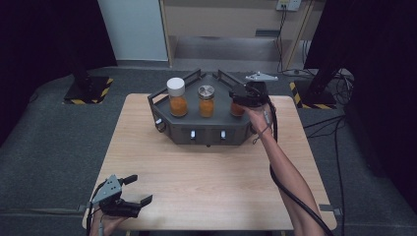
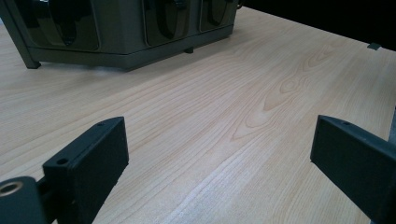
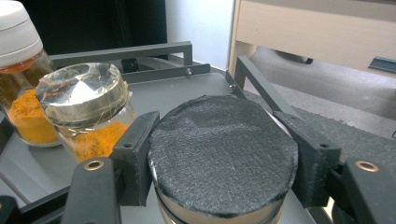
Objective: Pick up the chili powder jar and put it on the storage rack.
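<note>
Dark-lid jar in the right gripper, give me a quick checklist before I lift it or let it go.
1. Right gripper shut on the dark-lid jar, a pad on each side of the lid: ok.
2. Grip centred on the lid: ok, as far as the right gripper view shows.
3. Jar seated on the rack: cannot tell, its base is hidden.
4. Gap to the silver-lid jar: ok, apart in the high view.
5. White-lid jar upright at the rack's left end: ok.
6. Left gripper open, empty, over the table, away from the rack: ok.
</note>
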Action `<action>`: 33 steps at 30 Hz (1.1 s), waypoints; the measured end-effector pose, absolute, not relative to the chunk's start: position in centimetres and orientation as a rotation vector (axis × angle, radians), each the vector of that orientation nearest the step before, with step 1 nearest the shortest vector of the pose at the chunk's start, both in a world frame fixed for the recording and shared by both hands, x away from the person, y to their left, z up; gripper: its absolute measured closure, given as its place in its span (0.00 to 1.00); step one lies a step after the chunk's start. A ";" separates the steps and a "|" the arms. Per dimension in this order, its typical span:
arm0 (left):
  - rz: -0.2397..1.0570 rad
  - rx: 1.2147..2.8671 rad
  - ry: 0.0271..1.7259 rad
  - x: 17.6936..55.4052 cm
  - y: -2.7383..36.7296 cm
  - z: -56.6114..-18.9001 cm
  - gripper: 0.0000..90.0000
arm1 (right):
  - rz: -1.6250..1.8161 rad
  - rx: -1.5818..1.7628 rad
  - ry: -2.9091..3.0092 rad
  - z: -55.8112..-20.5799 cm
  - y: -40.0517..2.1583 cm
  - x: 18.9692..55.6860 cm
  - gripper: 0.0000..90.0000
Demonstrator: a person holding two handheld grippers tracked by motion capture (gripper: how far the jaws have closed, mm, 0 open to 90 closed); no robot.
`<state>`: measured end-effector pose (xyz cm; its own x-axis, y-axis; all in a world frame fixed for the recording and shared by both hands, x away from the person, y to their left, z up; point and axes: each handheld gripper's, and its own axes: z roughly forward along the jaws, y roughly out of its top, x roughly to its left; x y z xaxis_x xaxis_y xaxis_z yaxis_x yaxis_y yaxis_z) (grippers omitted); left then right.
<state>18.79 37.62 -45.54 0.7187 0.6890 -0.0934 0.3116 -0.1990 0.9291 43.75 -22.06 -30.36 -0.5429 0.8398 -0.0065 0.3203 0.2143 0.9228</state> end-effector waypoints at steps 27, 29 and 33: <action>0.417 1.796 0.786 18.8 37.6 -45.6 0.04 | 1.330 1.107 1.963 -31.9 -22.3 44.2 0.38; 0.417 1.797 0.786 18.8 37.6 -45.5 0.04 | 1.330 1.106 1.963 -31.9 -22.3 44.2 0.38; 0.417 1.797 0.785 18.8 37.6 -45.5 0.04 | 1.331 1.107 1.962 -31.9 -22.3 44.2 0.38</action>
<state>18.81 37.60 -45.55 0.7208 0.6873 -0.0900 0.3097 -0.2032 0.9289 44.22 -22.33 -31.95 -0.5314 0.8467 0.0255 0.3369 0.1837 0.9235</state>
